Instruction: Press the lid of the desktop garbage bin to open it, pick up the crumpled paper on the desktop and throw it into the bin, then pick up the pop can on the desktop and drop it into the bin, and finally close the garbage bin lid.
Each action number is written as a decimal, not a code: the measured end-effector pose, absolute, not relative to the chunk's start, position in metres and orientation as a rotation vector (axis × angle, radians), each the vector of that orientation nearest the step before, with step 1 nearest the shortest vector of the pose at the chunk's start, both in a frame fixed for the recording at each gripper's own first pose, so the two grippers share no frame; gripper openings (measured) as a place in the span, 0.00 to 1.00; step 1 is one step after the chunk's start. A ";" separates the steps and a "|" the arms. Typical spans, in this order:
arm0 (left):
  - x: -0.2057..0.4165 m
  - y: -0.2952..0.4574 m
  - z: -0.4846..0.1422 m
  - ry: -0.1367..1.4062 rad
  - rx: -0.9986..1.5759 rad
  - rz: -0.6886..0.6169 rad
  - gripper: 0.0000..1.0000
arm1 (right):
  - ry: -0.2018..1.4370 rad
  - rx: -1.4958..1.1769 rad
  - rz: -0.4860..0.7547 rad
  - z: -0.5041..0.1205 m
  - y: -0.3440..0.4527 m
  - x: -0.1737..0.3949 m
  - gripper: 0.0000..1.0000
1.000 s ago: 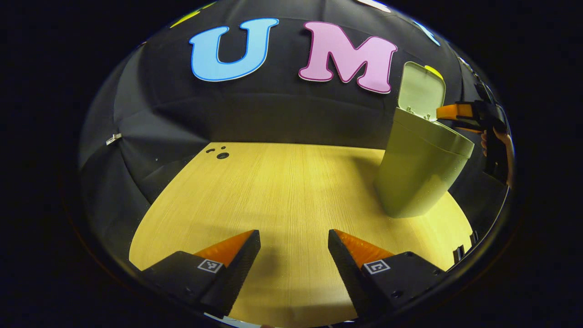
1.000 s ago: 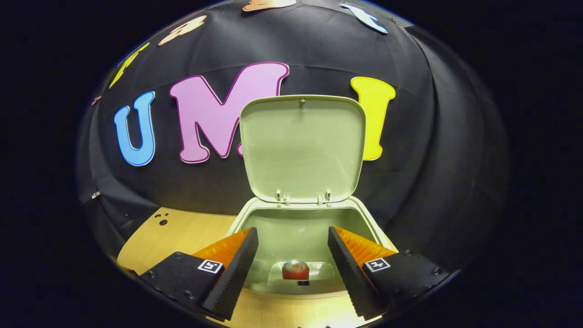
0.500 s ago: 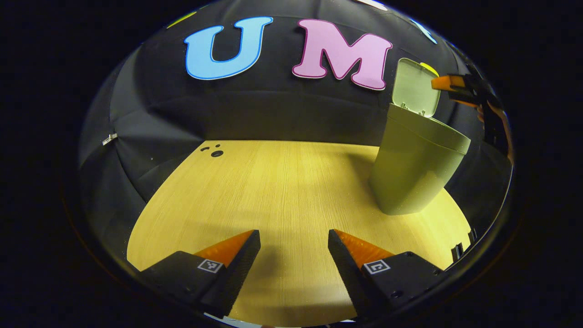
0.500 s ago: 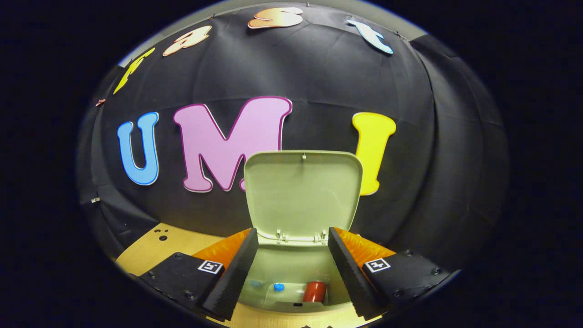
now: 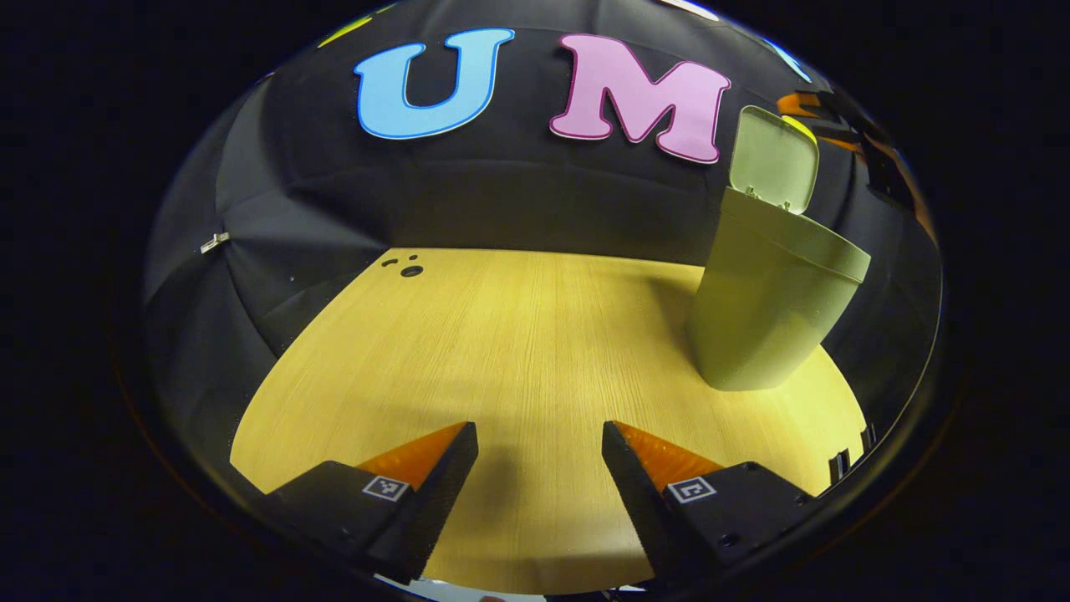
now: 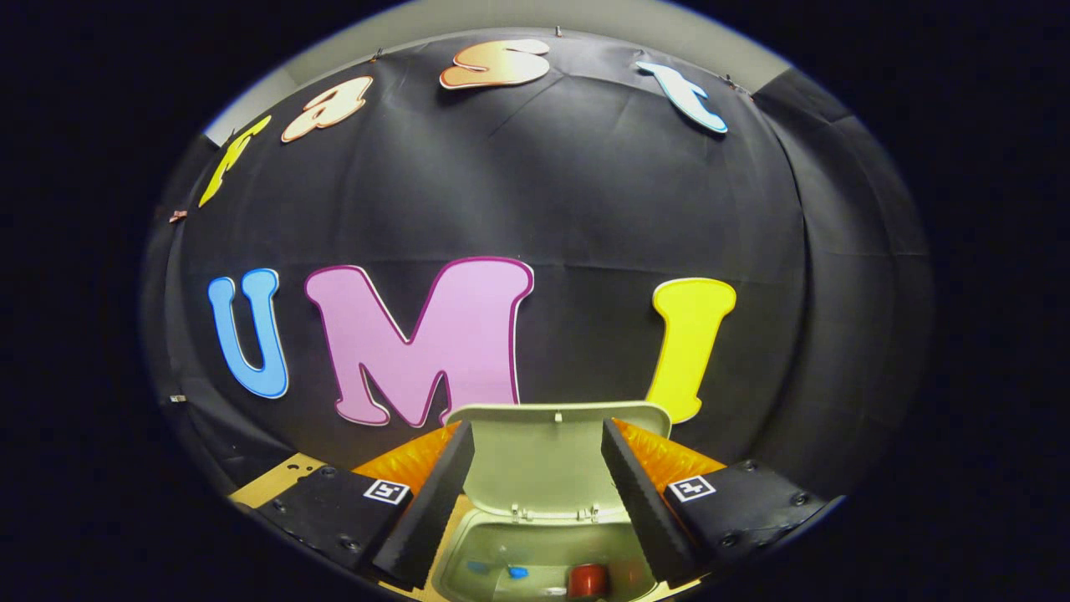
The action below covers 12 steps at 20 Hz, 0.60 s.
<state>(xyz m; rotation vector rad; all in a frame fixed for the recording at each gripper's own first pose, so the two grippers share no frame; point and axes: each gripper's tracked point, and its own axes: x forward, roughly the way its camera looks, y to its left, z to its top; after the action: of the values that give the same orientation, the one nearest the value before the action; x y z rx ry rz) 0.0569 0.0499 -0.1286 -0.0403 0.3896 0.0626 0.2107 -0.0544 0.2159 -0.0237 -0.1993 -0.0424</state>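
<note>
The pale green garbage bin (image 5: pixel 765 313) stands on the wooden desktop (image 5: pixel 518 359) at the right, its lid (image 5: pixel 773 159) raised upright. In the right gripper view I look down into the bin (image 6: pixel 535 568): a red pop can (image 6: pixel 588 579) lies at the bottom beside small blue bits (image 6: pixel 518 573). The lid (image 6: pixel 543 468) stands between my right gripper's fingers. My right gripper (image 6: pixel 537 485) is open and empty, high above the bin; it also appears beside the lid's top (image 5: pixel 823 117) in the left gripper view. My left gripper (image 5: pixel 539 477) hangs open and empty over the desk's near part.
Small dark holes (image 5: pixel 407 267) mark the desk's far left corner. The black cloth wall closes the back and sides. A metal clip (image 5: pixel 213 242) sits on the cloth at the left.
My right gripper has risen from just over the bin's mouth to the height of the lid's top. The pop can came to rest at the bin's bottom. The left gripper barely moved.
</note>
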 end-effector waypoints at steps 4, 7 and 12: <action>0.054 0.043 -0.133 0.397 -0.069 0.093 0.96 | -0.228 -0.048 -0.028 0.236 -0.054 0.228 0.95; 0.053 0.035 -0.134 0.392 -0.086 0.126 0.96 | -0.226 -0.025 -0.001 0.240 -0.052 0.244 0.95; 0.051 0.020 -0.135 0.386 -0.125 0.178 0.96 | -0.248 0.032 0.000 0.250 -0.058 0.270 0.95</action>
<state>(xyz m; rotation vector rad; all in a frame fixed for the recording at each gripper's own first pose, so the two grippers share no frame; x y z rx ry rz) 0.0507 0.0204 -0.1354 -0.1252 0.3856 0.1777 0.2697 -0.0584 0.2496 0.0317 -0.2478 0.0002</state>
